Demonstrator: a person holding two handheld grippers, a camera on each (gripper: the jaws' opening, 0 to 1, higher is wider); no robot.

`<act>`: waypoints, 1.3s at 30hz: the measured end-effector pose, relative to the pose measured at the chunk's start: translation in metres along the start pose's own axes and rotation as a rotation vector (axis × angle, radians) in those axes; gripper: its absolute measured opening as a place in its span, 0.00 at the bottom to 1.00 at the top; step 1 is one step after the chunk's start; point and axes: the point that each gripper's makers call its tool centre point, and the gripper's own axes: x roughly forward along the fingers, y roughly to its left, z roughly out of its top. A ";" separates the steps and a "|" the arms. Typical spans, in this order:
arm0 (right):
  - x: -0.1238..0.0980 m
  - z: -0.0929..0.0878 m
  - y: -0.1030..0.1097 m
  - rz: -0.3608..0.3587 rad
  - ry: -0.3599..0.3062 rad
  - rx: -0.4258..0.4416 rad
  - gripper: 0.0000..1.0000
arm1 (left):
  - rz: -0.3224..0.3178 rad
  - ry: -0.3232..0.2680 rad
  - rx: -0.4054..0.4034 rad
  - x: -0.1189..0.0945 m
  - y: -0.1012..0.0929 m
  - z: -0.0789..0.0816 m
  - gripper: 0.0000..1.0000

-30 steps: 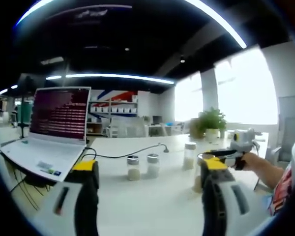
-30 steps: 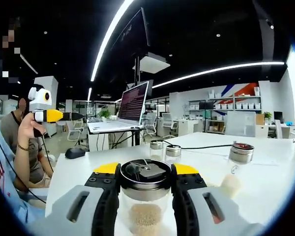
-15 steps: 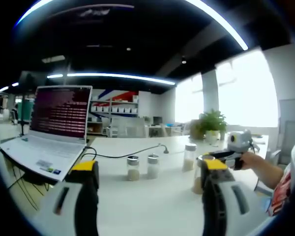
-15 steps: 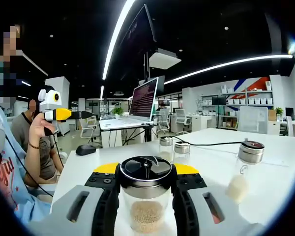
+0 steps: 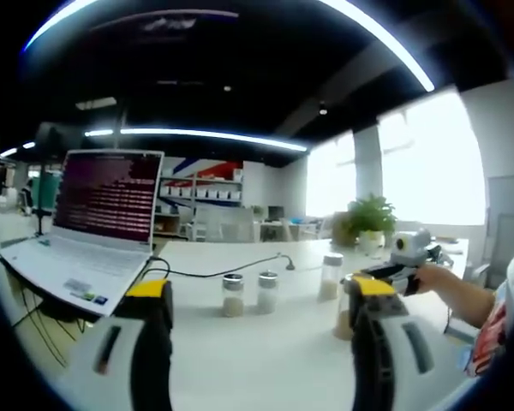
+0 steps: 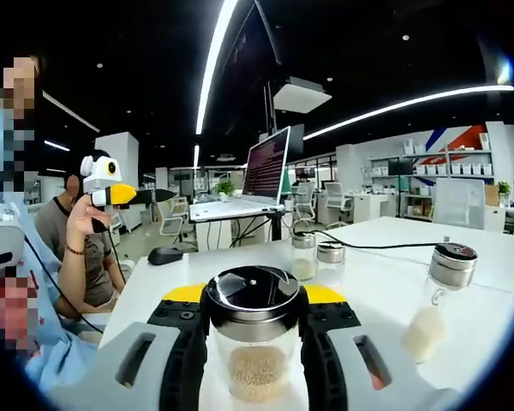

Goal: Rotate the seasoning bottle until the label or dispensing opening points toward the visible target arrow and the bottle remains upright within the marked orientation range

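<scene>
My right gripper (image 6: 253, 318) is shut on the seasoning bottle (image 6: 253, 364), a clear jar of pale grains with a black, steel-rimmed lid (image 6: 253, 291). The bottle stands upright between the yellow-tipped jaws. In the left gripper view my left gripper (image 5: 259, 295) is open above the white table (image 5: 265, 360), with nothing between its jaws. At the right of that view, a hand (image 5: 441, 287) holds the right gripper (image 5: 385, 270) on the bottle (image 5: 343, 318), which is partly hidden by my own right jaw. The left gripper (image 6: 111, 195) appears small at the far left of the right gripper view, held up in a hand.
Two small jars (image 5: 233, 294) (image 5: 266, 291) and a taller bottle (image 5: 330, 276) stand mid-table; they are also in the right gripper view (image 6: 304, 255) (image 6: 330, 261) (image 6: 437, 300). An open laptop (image 5: 94, 231), a black cable (image 5: 231, 267), a mouse (image 6: 164, 255) and a potted plant (image 5: 370, 218) are on the table.
The right gripper view has swung, so the laptop and jars sit further right. The bottle stays clamped, and its lid now shows a plain dark top instead of the silver flap. The left gripper has barely moved.
</scene>
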 end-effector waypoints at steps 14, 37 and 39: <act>0.001 0.001 0.002 0.128 -0.007 -0.032 0.40 | -0.005 0.010 -0.010 0.002 0.004 -0.003 0.90; 0.000 -0.008 0.004 0.098 0.067 -0.018 0.53 | -0.021 0.000 -0.016 0.002 0.004 0.000 0.86; -0.003 -0.005 0.004 0.079 0.048 0.010 0.57 | -0.020 0.002 -0.018 0.002 0.004 -0.001 0.86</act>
